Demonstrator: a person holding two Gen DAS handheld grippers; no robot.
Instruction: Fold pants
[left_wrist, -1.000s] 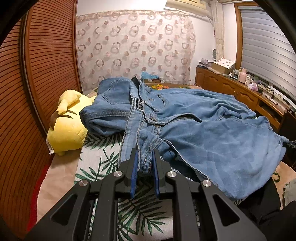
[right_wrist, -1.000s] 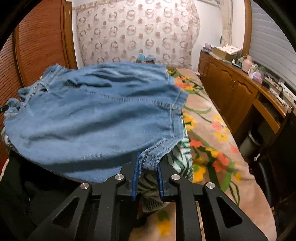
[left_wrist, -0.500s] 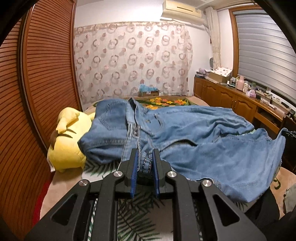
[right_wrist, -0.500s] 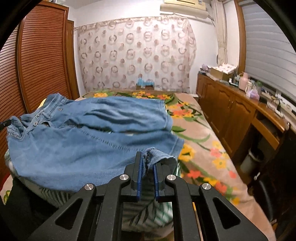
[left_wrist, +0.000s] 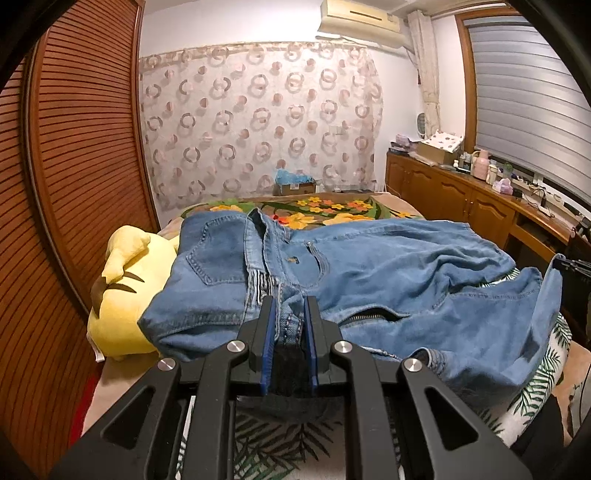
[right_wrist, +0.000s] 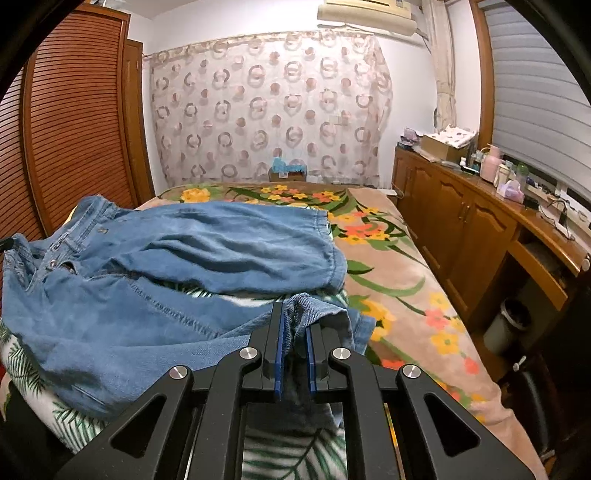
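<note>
Blue denim pants (left_wrist: 388, 280) lie spread across the bed, waistband to the left, legs running right. My left gripper (left_wrist: 289, 314) is shut on the pants' waistband near the fly, and the denim bunches between its blue pads. In the right wrist view the same pants (right_wrist: 155, 280) stretch leftward. There my right gripper (right_wrist: 294, 321) is shut on the hem of the near leg, lifted a little off the bed. The far leg (right_wrist: 258, 240) rests flat beyond it.
A yellow plush toy (left_wrist: 125, 288) lies left of the pants against the slatted wooden wardrobe (left_wrist: 74, 166). A floral blanket (right_wrist: 399, 280) covers the bed. A wooden cabinet (right_wrist: 472, 229) with small items runs along the right. A cardboard box (left_wrist: 295, 186) sits beyond the bed's far end.
Both grippers have lifted and pulled back with the denim, so more of the room shows. The right gripper's jaws have narrowed on the leg hem.
</note>
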